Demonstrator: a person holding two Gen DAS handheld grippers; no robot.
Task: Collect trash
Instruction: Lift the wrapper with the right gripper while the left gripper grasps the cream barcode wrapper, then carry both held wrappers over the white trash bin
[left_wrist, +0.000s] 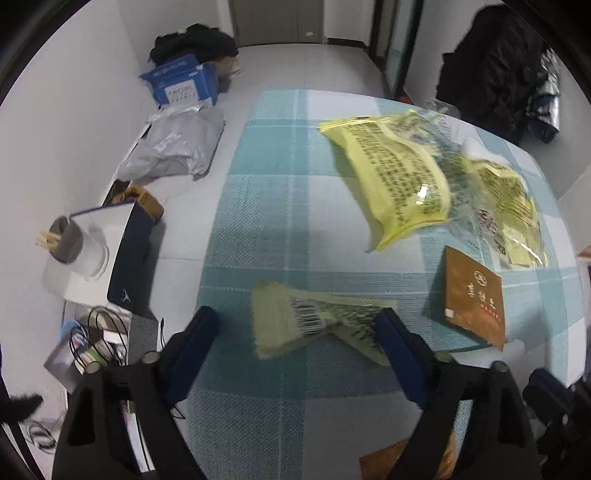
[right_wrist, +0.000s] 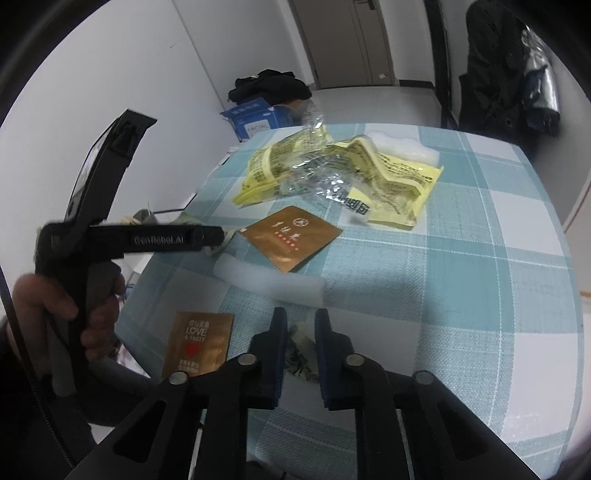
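A: Where does the left claw (left_wrist: 295, 328) stand?

B: Low in the left wrist view, spread wide over the checked tabletop (left_wrist: 266, 206). A pale yellow wrapper with a barcode (left_wrist: 295, 321) lies between its blue pads, but neither pad presses on it.

A: And the right claw (right_wrist: 300, 325)?

B: At the bottom centre of the right wrist view, with its jaws drawn close together on a small crumpled greenish scrap (right_wrist: 301, 354). The pads pinch it just above the cloth.

A: What other trash is there?

B: Toward the upper right of the left view lies a big yellow printed bag (left_wrist: 399, 177), with crinkled clear film and more yellow packaging (left_wrist: 509, 206) beside it. Below them, at the right, sits a brown sachet (left_wrist: 472, 295). In the right view a second brown sachet marked LOVE (right_wrist: 201, 343) lies at lower left of the cloth, and a white foam strip (right_wrist: 273, 280) sits just above the claw.

A: Is a person visible?

B: A hand (right_wrist: 62, 299) at the left edge of the right view grips the handle of the left tool.
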